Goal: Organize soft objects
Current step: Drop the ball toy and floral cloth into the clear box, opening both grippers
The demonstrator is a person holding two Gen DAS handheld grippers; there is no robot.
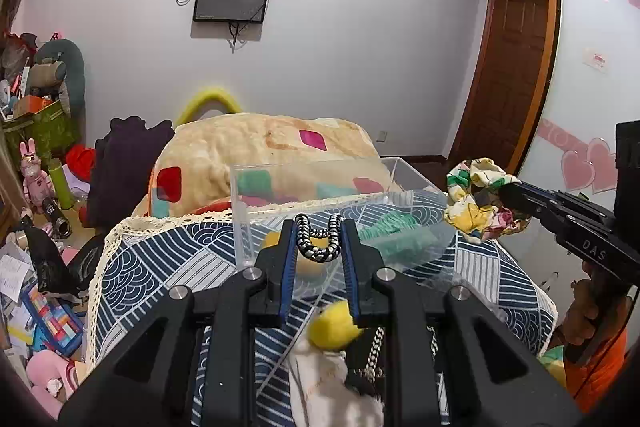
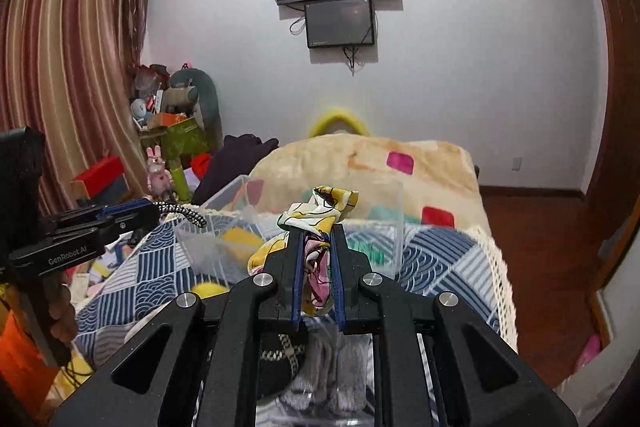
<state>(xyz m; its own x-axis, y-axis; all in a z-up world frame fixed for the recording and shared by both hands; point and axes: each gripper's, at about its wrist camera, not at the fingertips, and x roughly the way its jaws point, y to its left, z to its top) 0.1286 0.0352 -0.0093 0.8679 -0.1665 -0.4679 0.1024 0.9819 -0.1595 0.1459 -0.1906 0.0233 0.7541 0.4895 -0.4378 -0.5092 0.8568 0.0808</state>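
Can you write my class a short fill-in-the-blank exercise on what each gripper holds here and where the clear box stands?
1. The left gripper holds a black-and-white braided ____.
2. The right gripper is shut on a floral ____.
3. The clear plastic box stands on the ____.

Missing words: hair tie; scrunchie; bed

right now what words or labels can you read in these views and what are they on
"DAS": on the side of the right gripper, seen from the left wrist view.
"GenRobot.AI": on the side of the left gripper, seen from the right wrist view.
Pink sticker on the wardrobe door: too small and blurred to read.
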